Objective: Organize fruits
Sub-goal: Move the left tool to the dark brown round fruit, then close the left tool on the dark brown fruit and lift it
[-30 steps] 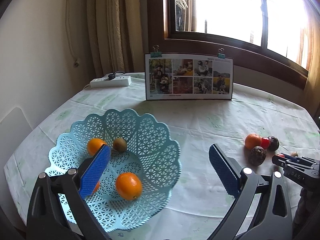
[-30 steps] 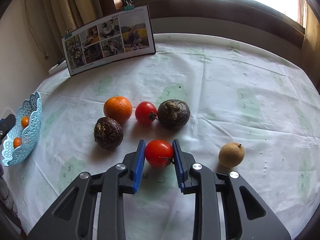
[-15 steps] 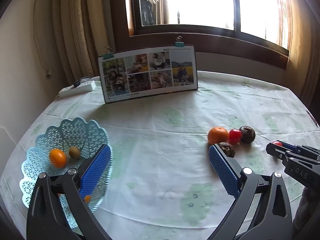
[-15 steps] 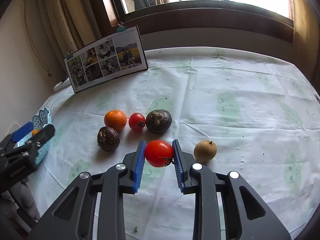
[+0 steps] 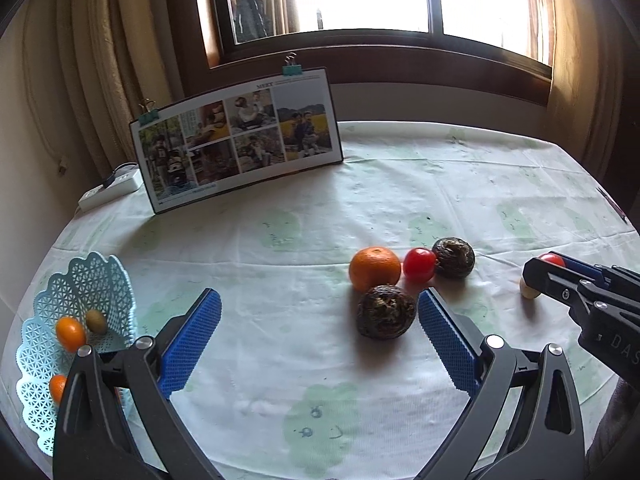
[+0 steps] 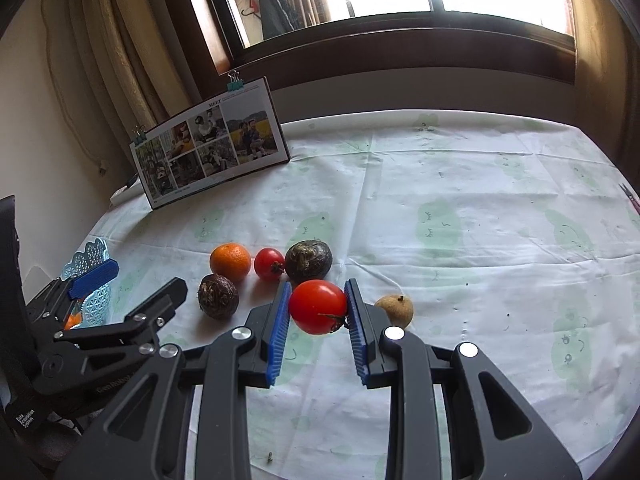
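Observation:
My right gripper (image 6: 317, 307) is shut on a red tomato (image 6: 318, 306) and holds it just above the tablecloth. On the cloth lie an orange (image 5: 374, 268), a small red tomato (image 5: 419, 265), two dark wrinkled fruits (image 5: 385, 311) (image 5: 453, 257) and a tan round fruit (image 6: 395, 309). My left gripper (image 5: 320, 328) stands open with nothing between its fingers; the nearer dark fruit sits just inside its right fingertip. The light blue lattice basket (image 5: 38, 396) at the far left holds small oranges (image 5: 70, 334) and a brownish fruit (image 5: 97, 320).
A photo board (image 5: 240, 140) with binder clips stands at the back of the round table. A white power strip (image 5: 112, 188) lies behind it on the left. Curtains and a dark wooden window frame rise beyond the table's far edge.
My left gripper has swung right, from over the basket toward the fruit cluster. My right gripper has lifted the red tomato off the cloth and drawn back a little.

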Action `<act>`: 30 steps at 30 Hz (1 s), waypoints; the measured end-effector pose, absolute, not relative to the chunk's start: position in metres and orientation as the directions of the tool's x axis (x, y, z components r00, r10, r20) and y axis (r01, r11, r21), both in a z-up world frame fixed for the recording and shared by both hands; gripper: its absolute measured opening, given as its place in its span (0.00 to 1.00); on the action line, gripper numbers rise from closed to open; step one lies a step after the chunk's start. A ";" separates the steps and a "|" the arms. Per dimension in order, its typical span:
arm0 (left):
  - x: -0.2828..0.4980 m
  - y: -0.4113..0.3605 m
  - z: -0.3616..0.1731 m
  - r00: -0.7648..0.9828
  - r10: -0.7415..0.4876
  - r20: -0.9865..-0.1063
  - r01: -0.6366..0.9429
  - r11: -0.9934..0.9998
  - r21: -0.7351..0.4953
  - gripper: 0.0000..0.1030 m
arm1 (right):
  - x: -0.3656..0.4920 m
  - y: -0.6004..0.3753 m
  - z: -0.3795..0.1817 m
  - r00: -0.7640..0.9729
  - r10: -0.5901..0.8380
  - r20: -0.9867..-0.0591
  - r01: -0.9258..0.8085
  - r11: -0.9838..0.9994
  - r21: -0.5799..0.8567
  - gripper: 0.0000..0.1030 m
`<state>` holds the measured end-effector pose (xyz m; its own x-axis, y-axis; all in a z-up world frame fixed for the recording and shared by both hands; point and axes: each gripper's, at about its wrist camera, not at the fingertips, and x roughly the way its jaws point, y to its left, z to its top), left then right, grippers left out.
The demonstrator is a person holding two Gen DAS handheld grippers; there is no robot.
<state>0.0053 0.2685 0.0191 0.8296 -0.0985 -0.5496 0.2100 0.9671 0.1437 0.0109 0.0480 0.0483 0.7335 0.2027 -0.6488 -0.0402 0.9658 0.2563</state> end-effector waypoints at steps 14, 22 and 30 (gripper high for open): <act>0.023 0.247 0.004 0.796 -0.117 -0.594 0.249 0.958 0.145 0.97 | 0.012 0.041 0.049 0.738 0.195 -0.646 -0.019 0.963 0.268 0.27; 0.038 0.243 -0.009 0.753 -0.141 -0.643 0.275 0.955 0.112 0.96 | 0.013 0.040 0.048 0.735 0.194 -0.650 -0.015 0.963 0.270 0.27; 0.048 0.246 -0.018 0.713 -0.173 -0.680 0.290 0.955 0.061 0.65 | 0.013 0.040 0.048 0.735 0.194 -0.650 -0.015 0.963 0.270 0.27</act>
